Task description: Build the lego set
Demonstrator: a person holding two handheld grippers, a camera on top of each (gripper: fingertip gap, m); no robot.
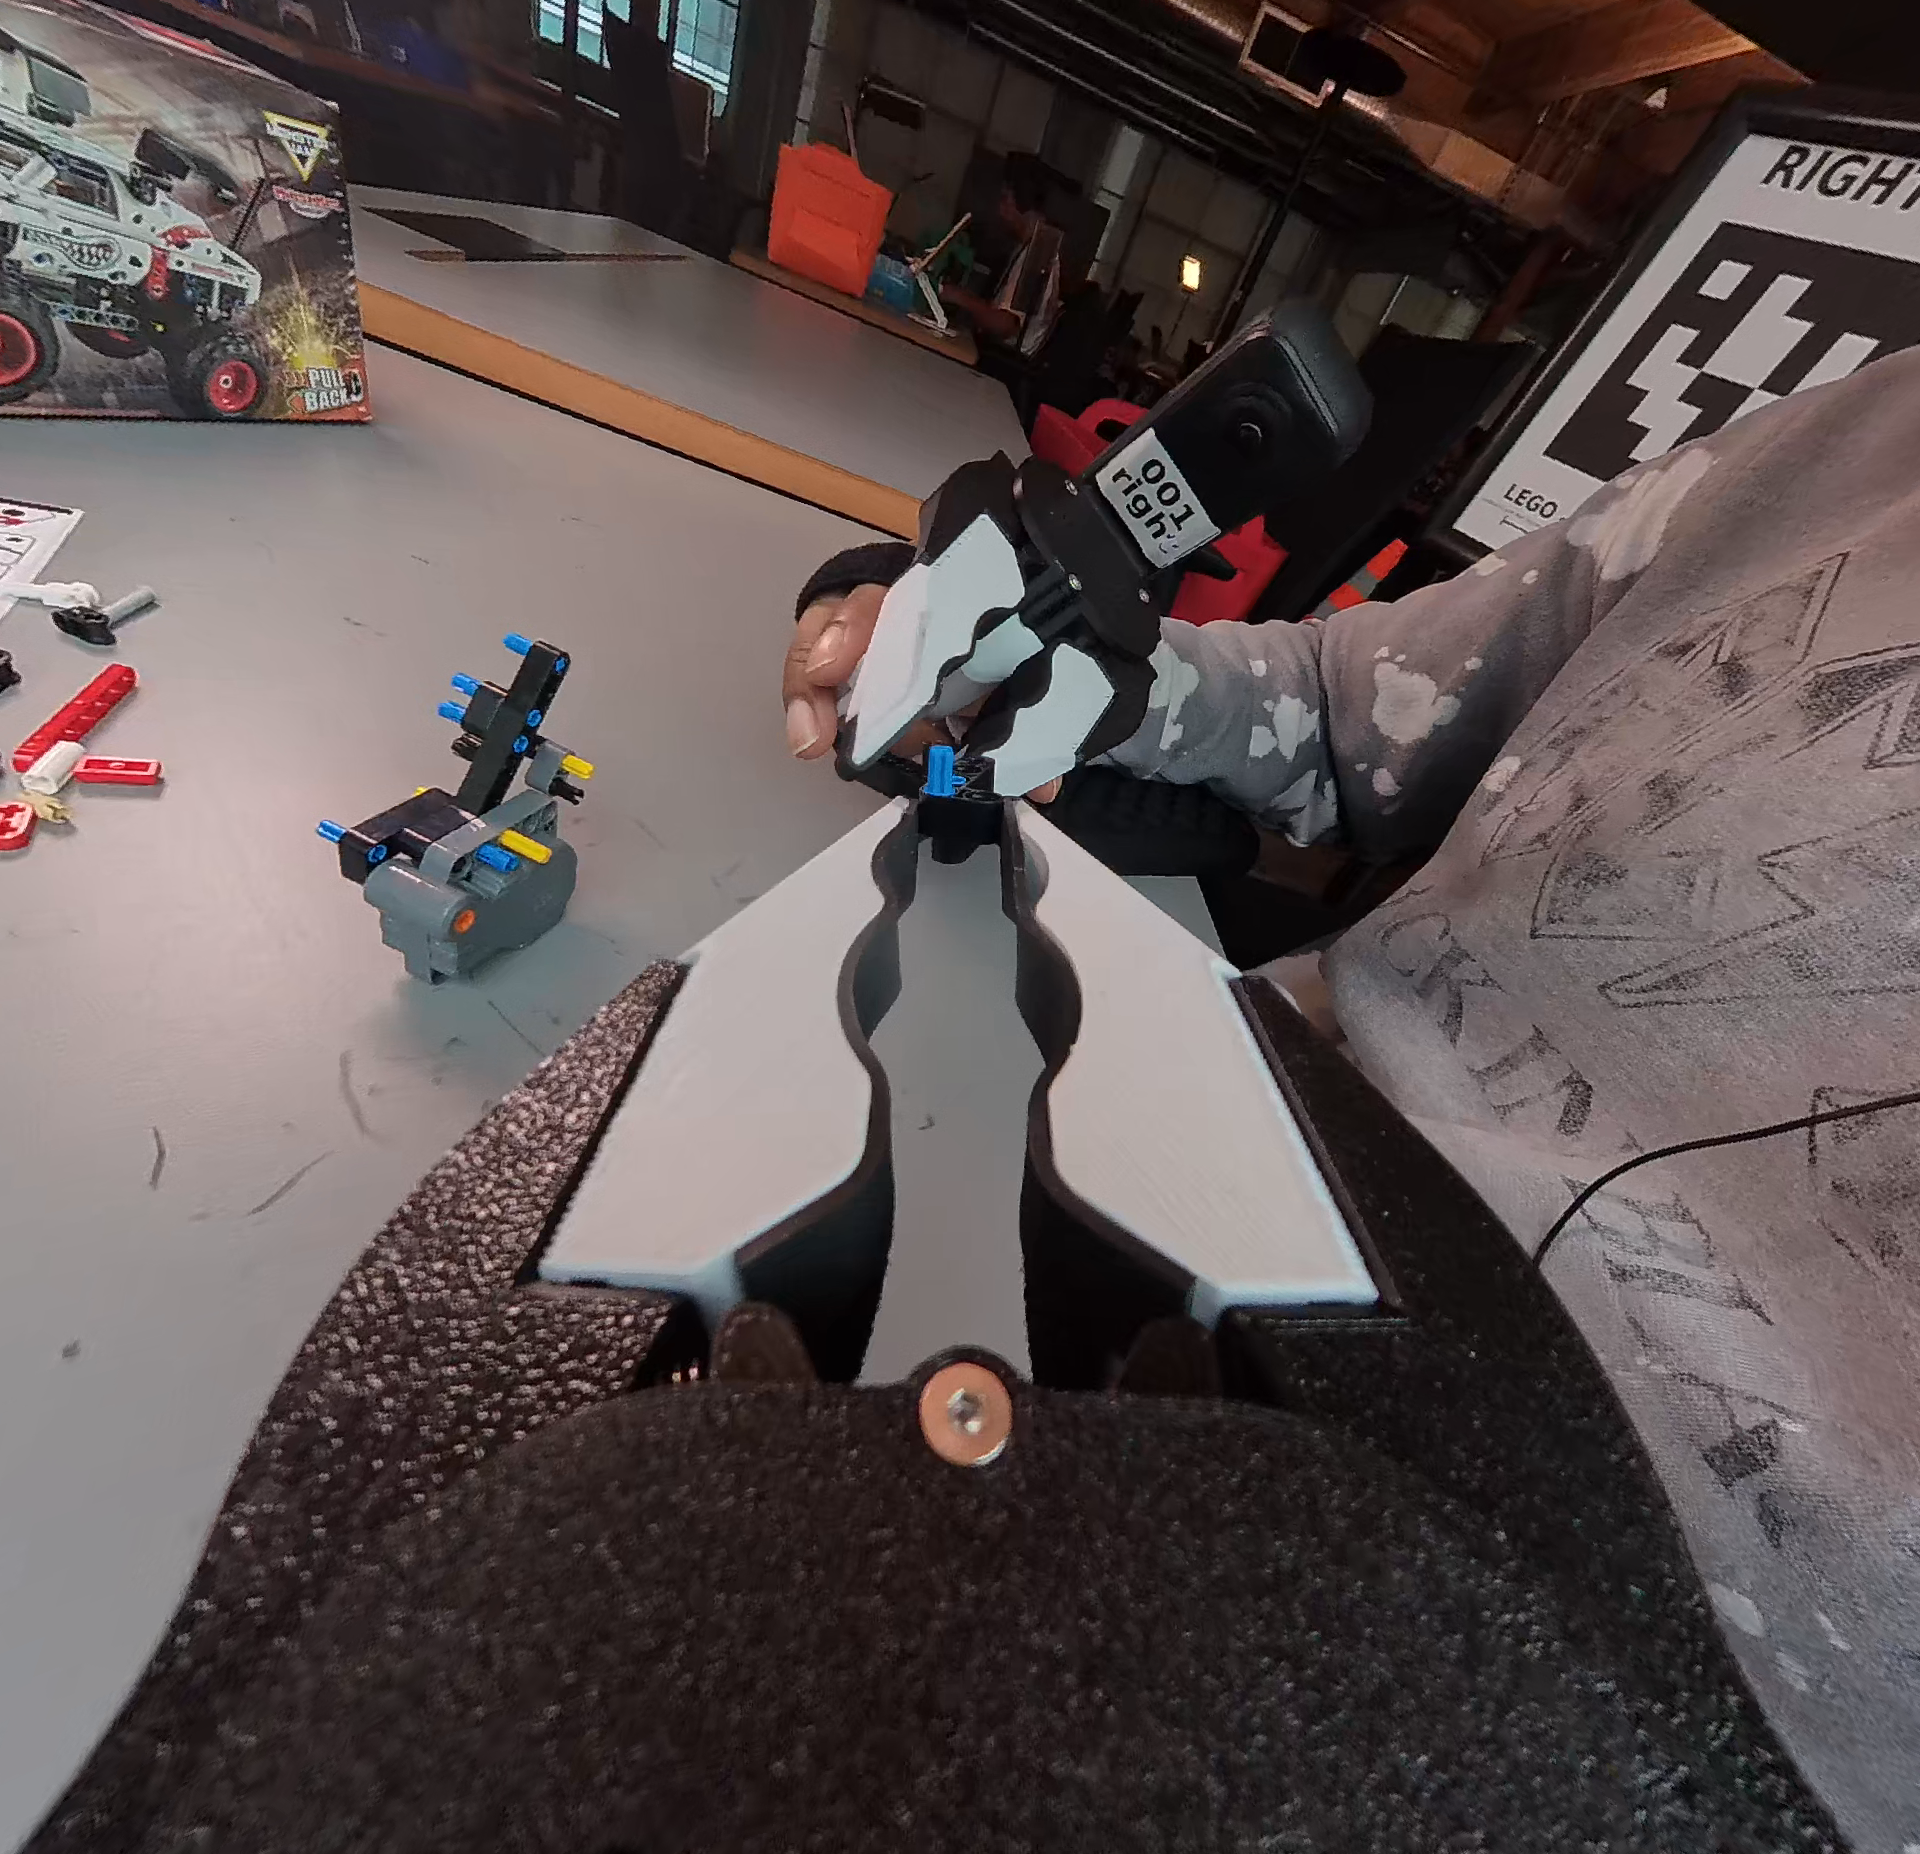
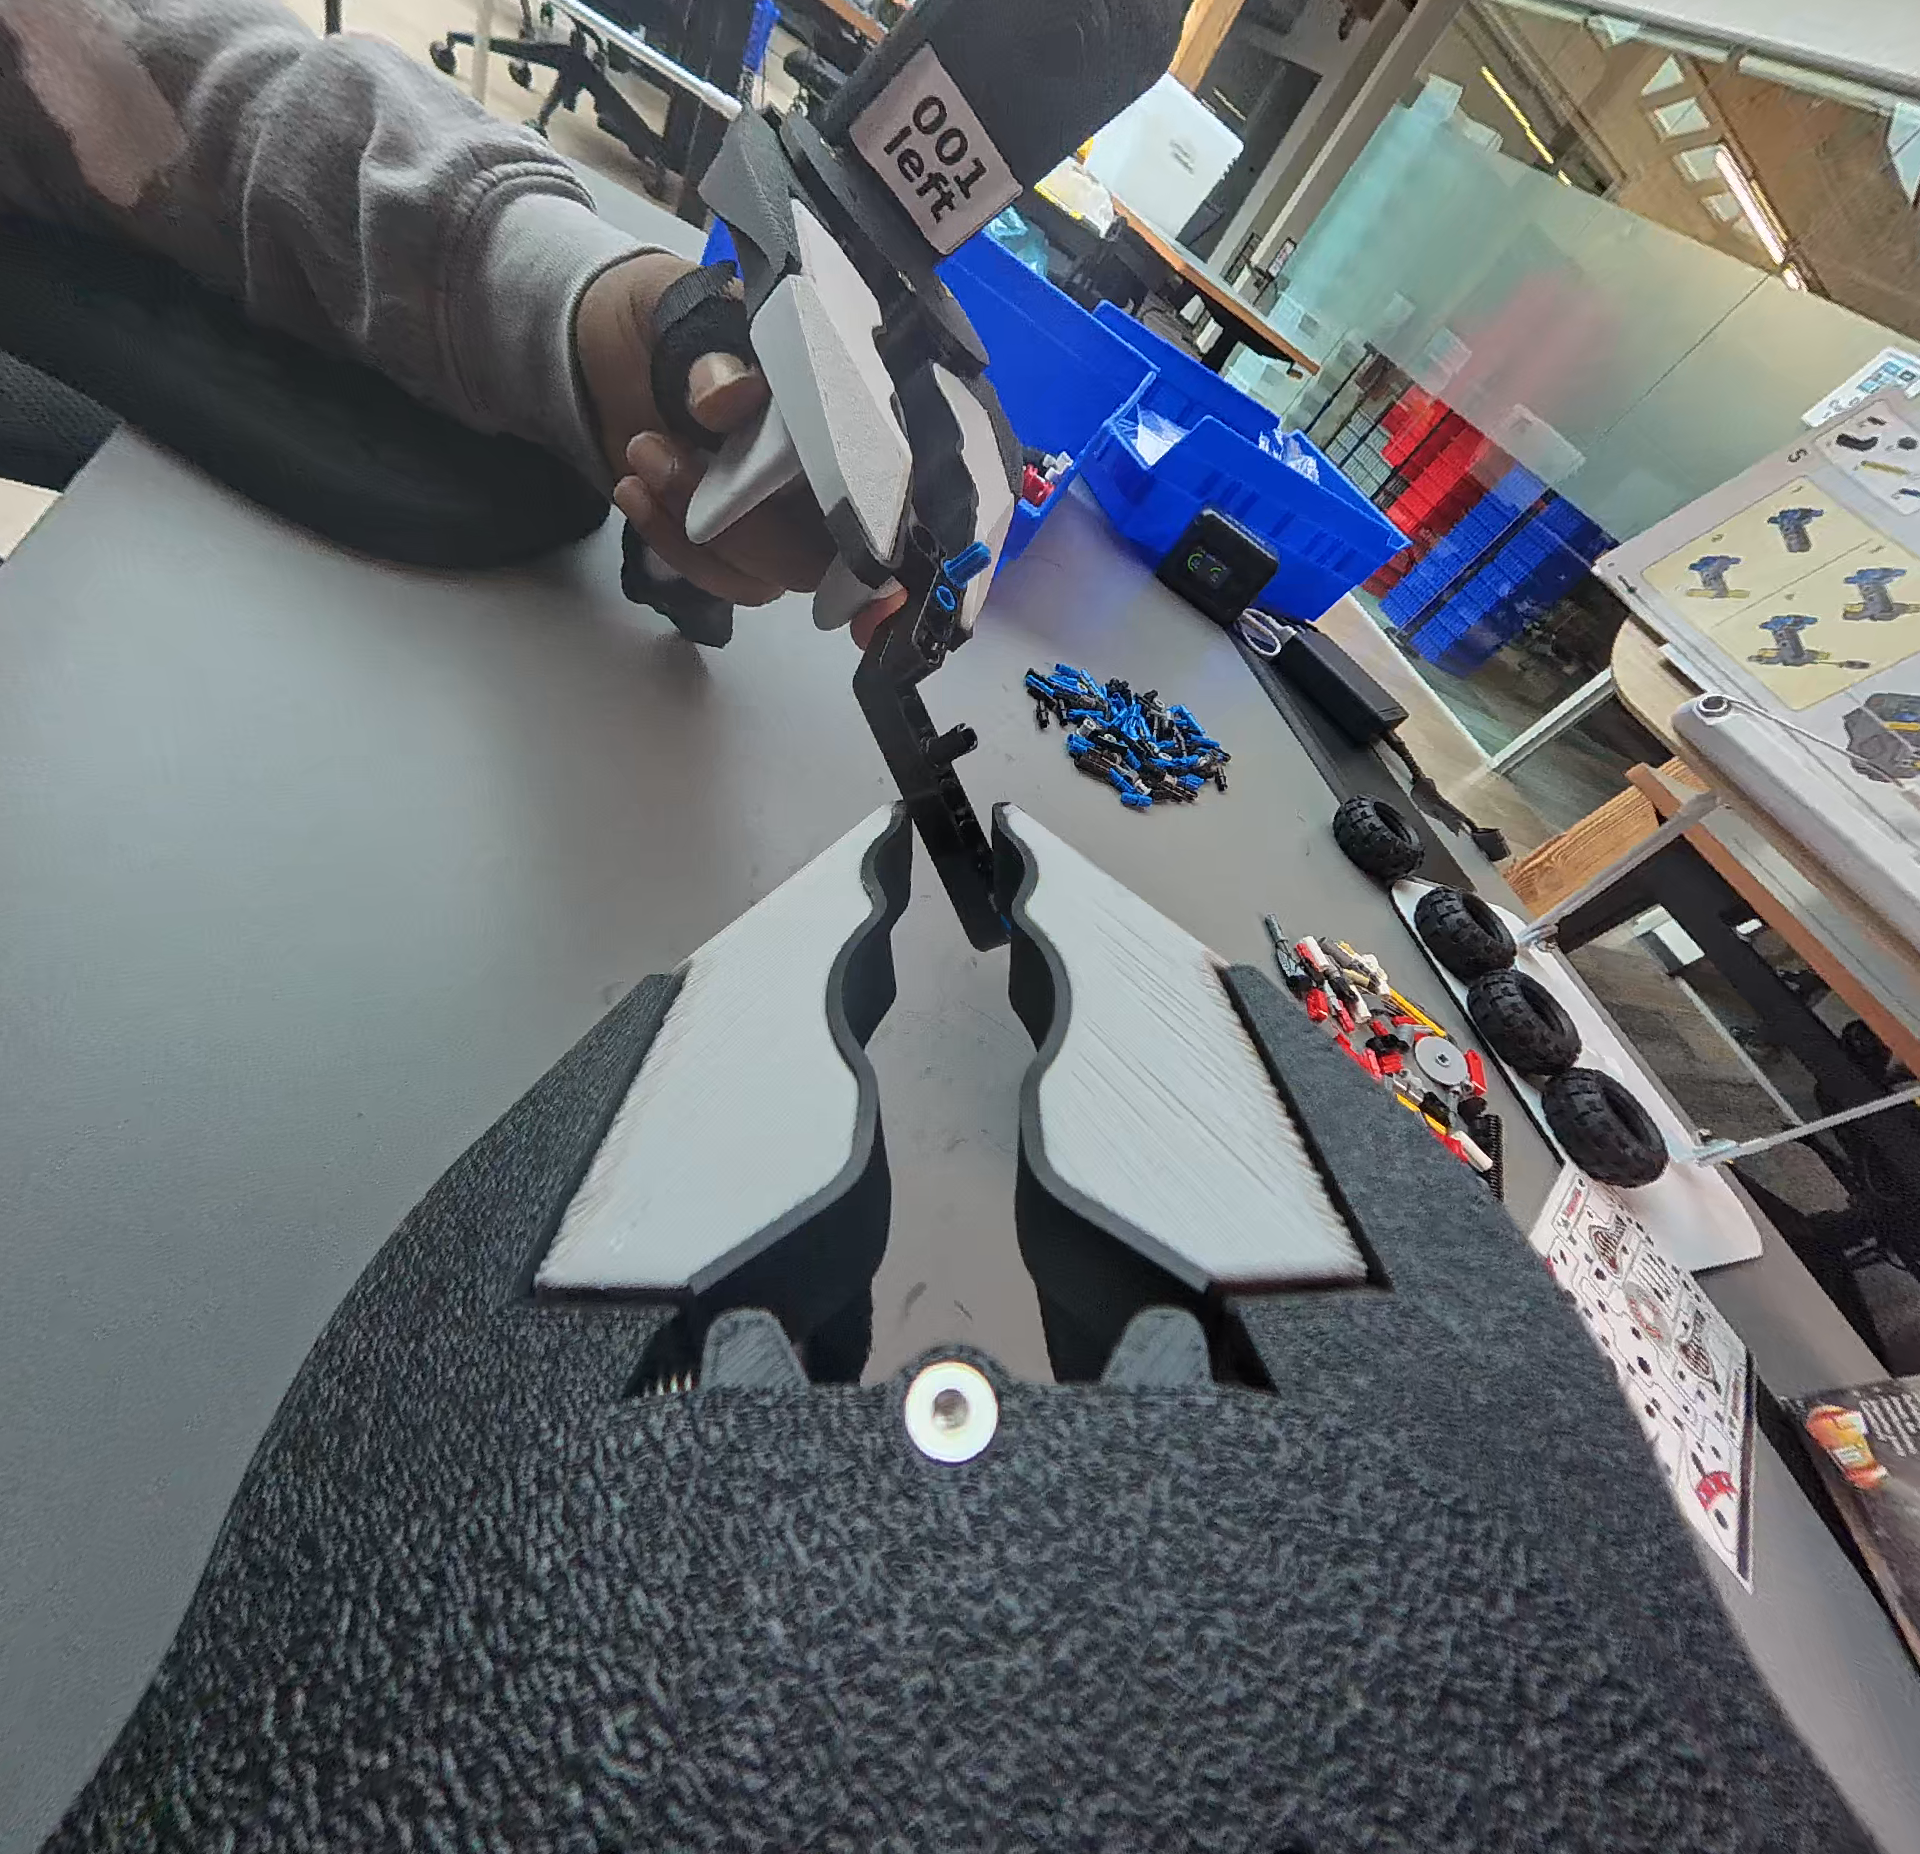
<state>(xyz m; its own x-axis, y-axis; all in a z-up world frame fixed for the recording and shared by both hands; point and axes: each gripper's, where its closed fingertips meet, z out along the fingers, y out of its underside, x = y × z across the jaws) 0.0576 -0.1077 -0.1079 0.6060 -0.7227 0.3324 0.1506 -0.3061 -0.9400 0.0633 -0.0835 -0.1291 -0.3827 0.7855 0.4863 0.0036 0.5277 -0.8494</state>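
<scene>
While the grey bench (image 2: 260, 869) carries a printed set box (image 1: 156, 225), a sticker sheet (image 2: 1652, 1347) and four black tyres (image 2: 1522, 1020), each labelled hand-held gripper is closed on one end of a black angled beam (image 2: 930, 755) held above it: left hand-held gripper (image 1: 956, 817), right hand-held gripper (image 2: 951, 838). A blue pin (image 1: 940, 765) sticks from the beam.

Matt grey table (image 2: 312, 817) bears scuffs; at two o'clock, glossy plastic pins (image 2: 1132, 729) and knobbly rubber tyres (image 2: 1522, 1020). Rough black gripper housing (image 2: 935, 1596) frames ridged grey plastic fingers (image 2: 1174, 1077) and a shiny metal screw (image 2: 949, 1409).
</scene>
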